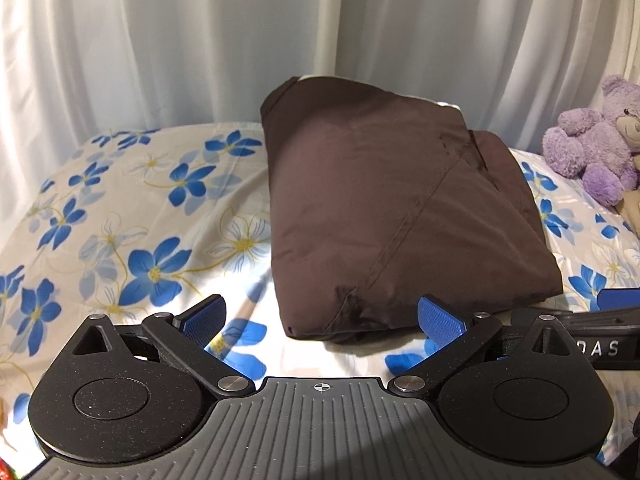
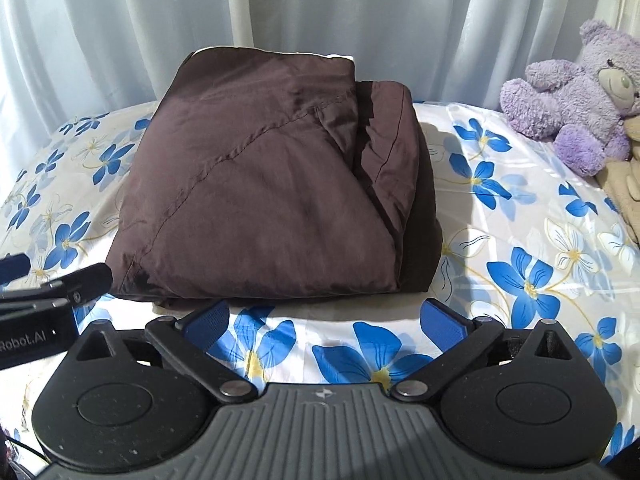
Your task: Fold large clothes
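Folded brown garment [image 2: 264, 184] on floral bedsheet [image 2: 520, 240], far edge hidden; left gripper [image 1: 322, 320], right gripper [image 2: 326, 322] spread, empty

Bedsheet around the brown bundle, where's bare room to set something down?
Free: sheet right of the folded brown garment, between it and the purple bear; sheet left of the garment up to the curtain; a narrow strip in front, by the open right gripper and open left gripper. Crowded: far right corner with the toys.
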Demonstrator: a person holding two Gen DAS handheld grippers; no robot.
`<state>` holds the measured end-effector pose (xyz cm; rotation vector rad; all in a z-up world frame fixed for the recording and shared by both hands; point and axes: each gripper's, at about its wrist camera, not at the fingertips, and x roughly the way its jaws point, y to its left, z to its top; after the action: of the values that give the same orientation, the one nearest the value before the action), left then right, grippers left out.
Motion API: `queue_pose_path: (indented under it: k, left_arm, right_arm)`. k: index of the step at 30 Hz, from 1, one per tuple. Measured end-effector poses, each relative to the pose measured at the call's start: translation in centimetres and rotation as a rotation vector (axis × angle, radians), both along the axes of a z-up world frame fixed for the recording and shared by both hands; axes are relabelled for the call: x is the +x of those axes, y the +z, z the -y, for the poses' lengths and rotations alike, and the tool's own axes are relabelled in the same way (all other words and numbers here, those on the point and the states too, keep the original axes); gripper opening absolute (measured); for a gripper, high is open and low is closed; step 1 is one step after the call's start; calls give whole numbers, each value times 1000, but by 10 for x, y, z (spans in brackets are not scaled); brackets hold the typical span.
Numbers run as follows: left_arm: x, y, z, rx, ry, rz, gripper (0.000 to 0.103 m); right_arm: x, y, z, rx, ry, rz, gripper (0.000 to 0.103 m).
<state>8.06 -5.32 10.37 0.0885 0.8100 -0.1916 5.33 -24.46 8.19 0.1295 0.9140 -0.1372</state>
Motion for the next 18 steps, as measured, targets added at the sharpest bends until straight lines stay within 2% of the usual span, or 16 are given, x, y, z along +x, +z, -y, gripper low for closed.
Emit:
queue_pose_path:
  k: [4, 9, 18]
  left_arm:
    - [2, -6, 1, 25, -1, -25, 103]
    - [4, -10, 0, 17, 1, -48, 103]
    - [2, -11, 3, 47, 10, -41, 103]
  right_arm:
    - [-2, 2, -2, -12, -21, -2, 102]
    - [-4, 1, 0, 1, -39, -10, 102]
    - [-7, 2, 3, -2, -56, -6, 102]
